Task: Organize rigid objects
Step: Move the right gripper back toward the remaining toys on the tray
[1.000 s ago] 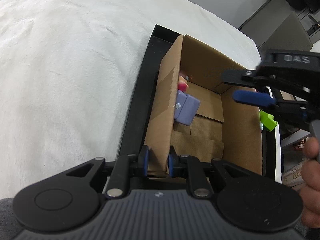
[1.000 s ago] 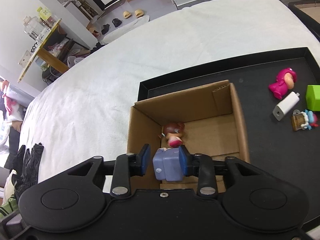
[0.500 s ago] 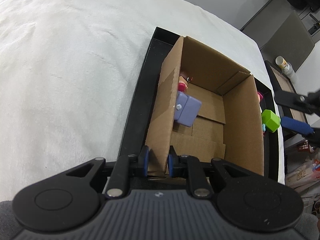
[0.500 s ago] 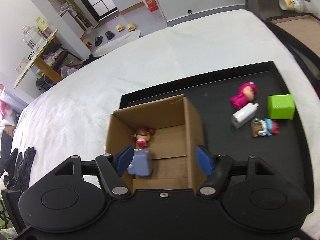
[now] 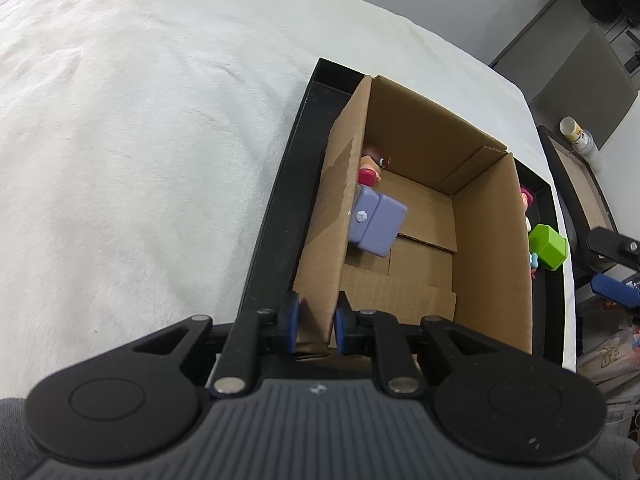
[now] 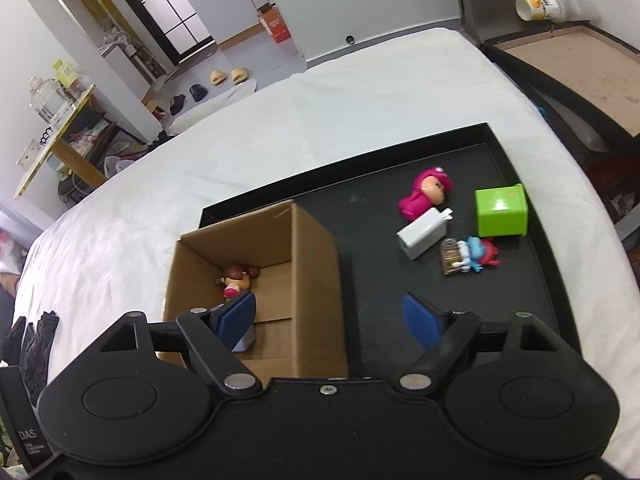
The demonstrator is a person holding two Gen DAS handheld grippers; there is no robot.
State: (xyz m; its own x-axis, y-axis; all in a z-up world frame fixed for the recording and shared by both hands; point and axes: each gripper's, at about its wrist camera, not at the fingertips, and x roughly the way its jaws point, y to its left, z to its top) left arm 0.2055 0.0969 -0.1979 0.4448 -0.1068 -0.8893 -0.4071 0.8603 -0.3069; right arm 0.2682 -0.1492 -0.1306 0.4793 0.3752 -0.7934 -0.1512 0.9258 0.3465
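A cardboard box stands on a black tray. My left gripper is shut on the box's near left wall. Inside lie a purple block and a small doll. My right gripper hangs over the box's right wall, its jaws opening with nothing gripped between them. On the tray to the right sit a pink doll, a white charger, a green cube and a blue-and-red figure.
The tray rests on a white fuzzy cover. A second black tray with a brown floor stands past the cover's right edge, a paper cup behind it. Black gloves lie at the far left.
My right gripper let go of the purple block into the box, spread its jaws and slid right toward the loose toys. The left gripper kept its hold on the box wall.
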